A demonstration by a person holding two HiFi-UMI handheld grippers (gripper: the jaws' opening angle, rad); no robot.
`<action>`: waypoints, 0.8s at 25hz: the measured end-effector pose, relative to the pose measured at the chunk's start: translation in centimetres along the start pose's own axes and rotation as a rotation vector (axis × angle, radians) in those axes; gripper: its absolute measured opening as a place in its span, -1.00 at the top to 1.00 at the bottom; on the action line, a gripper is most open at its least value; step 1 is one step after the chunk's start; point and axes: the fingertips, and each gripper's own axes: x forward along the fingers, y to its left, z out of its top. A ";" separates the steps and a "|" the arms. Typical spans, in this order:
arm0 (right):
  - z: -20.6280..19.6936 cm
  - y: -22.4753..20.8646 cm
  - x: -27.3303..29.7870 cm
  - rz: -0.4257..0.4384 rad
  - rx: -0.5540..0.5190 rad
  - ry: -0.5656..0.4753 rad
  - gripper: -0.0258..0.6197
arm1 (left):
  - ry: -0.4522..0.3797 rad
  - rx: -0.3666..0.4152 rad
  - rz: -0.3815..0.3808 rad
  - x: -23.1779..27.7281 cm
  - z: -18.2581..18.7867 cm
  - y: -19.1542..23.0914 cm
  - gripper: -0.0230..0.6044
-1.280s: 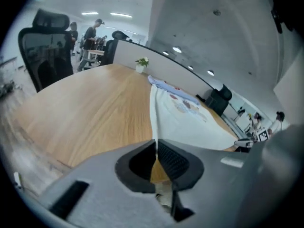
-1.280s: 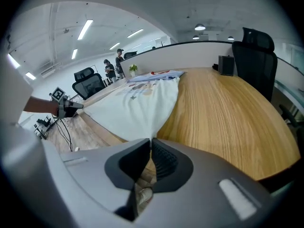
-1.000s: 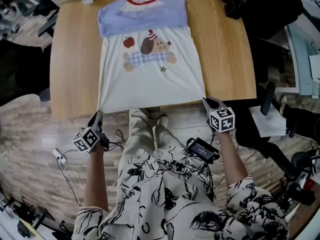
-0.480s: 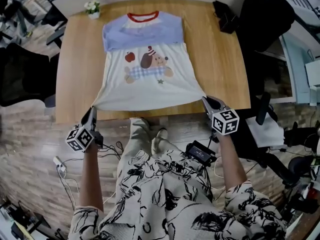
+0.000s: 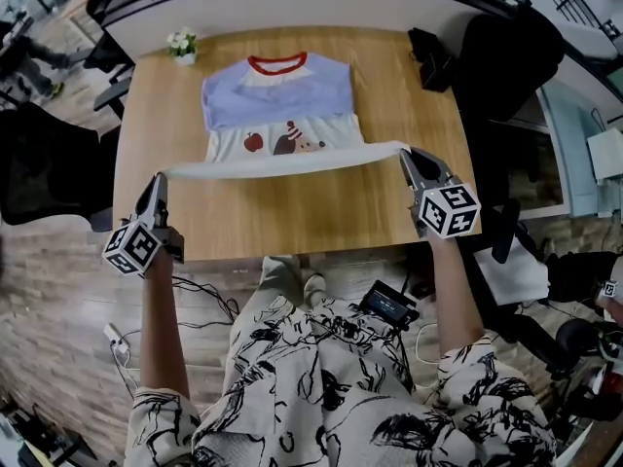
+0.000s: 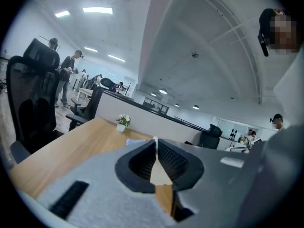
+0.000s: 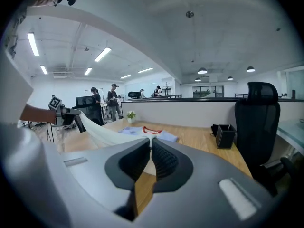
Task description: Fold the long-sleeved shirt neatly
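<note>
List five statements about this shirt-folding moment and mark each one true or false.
1. The left hand-held gripper is shut on a corner of the shirt. True.
2. The right hand-held gripper is open and empty. False: it is shut on the other bottom corner.
3. The hem lies flat on the table. False: it is held up off the table, stretched between the two grippers.
4. A small flower pot stands at the table's far left corner. True.
5. The collar is blue. False: it is red.
</note>
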 end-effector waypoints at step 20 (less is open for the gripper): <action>13.5 -8.1 17.2 -0.073 -0.035 -0.063 0.85 | 0.011 0.118 -0.092 20.1 12.0 6.1 0.86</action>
